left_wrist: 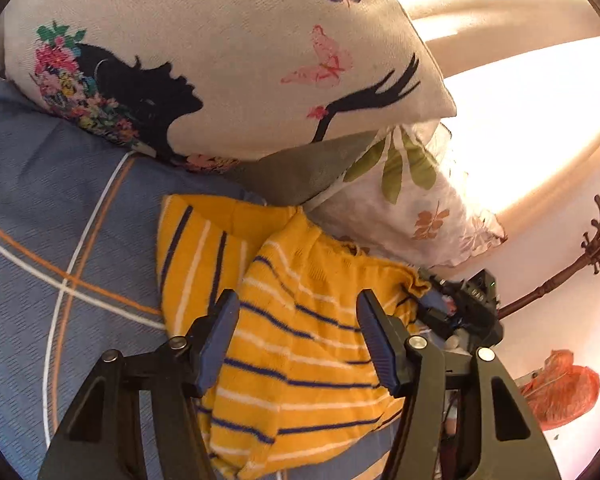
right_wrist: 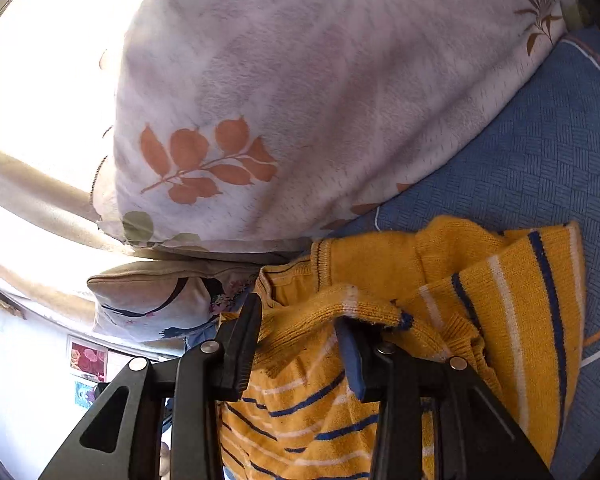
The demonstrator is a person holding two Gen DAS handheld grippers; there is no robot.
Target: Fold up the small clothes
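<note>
A small yellow knit garment (left_wrist: 300,344) with navy and white stripes lies partly folded on a blue bedsheet (left_wrist: 60,208). My left gripper (left_wrist: 298,312) is open just above it, one finger on each side of the folded top layer. In the right wrist view the same garment (right_wrist: 500,300) is bunched. My right gripper (right_wrist: 300,320) is open, its jaws apart, with a fold of the knit draped over the right finger (right_wrist: 352,356). The right gripper also shows at the garment's right edge in the left wrist view (left_wrist: 460,308).
A cream pillow (left_wrist: 228,60) printed with a woman's silhouette and butterflies rests on a white leaf-print pillow (left_wrist: 412,200), just behind the garment. The leaf-print pillow (right_wrist: 300,100) fills the right wrist view. A wall with decals (left_wrist: 560,300) lies to the right.
</note>
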